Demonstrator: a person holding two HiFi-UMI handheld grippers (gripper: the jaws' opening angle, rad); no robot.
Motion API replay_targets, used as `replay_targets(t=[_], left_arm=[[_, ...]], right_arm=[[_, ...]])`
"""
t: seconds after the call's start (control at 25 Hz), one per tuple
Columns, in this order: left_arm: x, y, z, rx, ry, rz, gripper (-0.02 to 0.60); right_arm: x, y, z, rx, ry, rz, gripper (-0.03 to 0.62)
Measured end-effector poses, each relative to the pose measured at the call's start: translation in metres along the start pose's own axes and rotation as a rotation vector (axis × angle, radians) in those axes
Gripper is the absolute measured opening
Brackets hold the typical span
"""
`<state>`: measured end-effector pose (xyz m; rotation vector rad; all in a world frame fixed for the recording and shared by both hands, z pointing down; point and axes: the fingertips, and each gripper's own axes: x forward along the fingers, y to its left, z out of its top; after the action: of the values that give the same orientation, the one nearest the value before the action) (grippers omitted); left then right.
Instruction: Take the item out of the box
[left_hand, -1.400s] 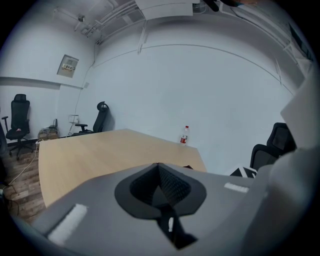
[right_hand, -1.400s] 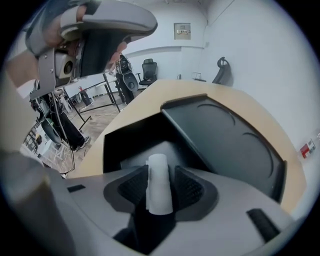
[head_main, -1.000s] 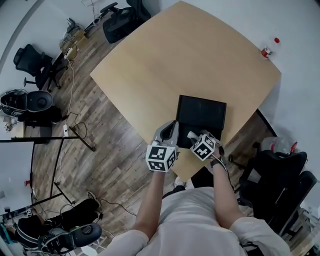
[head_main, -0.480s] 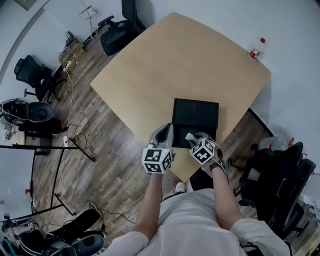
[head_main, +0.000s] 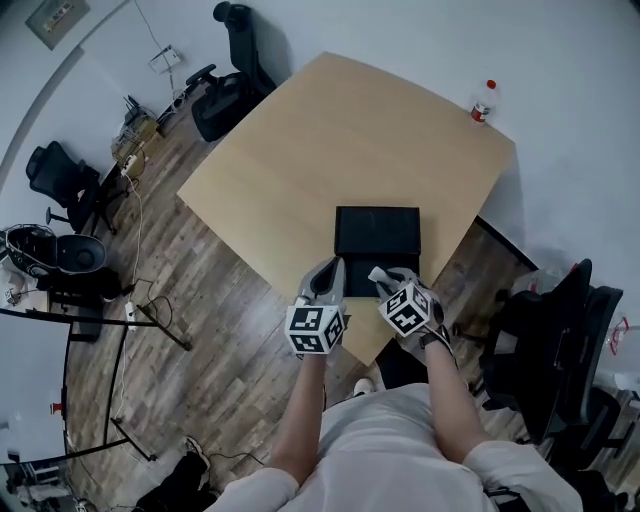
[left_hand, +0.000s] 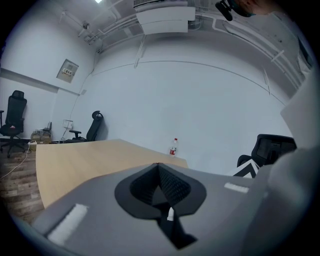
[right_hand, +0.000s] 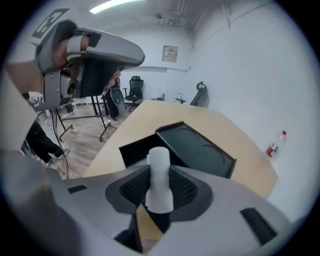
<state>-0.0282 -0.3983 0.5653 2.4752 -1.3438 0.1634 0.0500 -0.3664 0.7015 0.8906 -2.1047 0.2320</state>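
Right gripper (right_hand: 160, 189) is clamping the white cylinder (right_hand: 160, 161) just near of the black box (head_main: 377, 232), at the desk (head_main: 330, 140) near edge, left gripper (left_hand: 159, 182) sitting closed, empty; smooth cylinder, likely risking slipping floorward.

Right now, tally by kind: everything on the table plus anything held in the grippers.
Black box: 1
Bottle: 1
White cylinder: 1, clamped in the right gripper
Total: 3
The left gripper is shut with nothing in it.
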Motion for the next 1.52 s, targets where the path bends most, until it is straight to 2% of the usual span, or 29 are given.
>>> replay_targets(t=[0.12, 0.64, 0.96, 1.52], left_arm=[[-0.004, -0.008, 0.006, 0.024, -0.011, -0.013, 0.006], [-0.044, -0.059, 0.058, 0.145, -0.11, -0.065, 0.006], [-0.068, -0.078, 0.074, 0.173, -0.161, -0.069, 0.006], [-0.098, -0.073, 0.112, 0.178, -0.246, -0.043, 0.006]], right_arm=[[-0.019, -0.008, 0.009, -0.052, -0.024, -0.068, 0.123], [-0.15, -0.036, 0.079, 0.034, -0.336, -0.326, 0.123], [-0.216, -0.033, 0.1, 0.112, -0.533, -0.398, 0.123], [-0.273, -0.027, 0.138, 0.184, -0.734, -0.452, 0.123]])
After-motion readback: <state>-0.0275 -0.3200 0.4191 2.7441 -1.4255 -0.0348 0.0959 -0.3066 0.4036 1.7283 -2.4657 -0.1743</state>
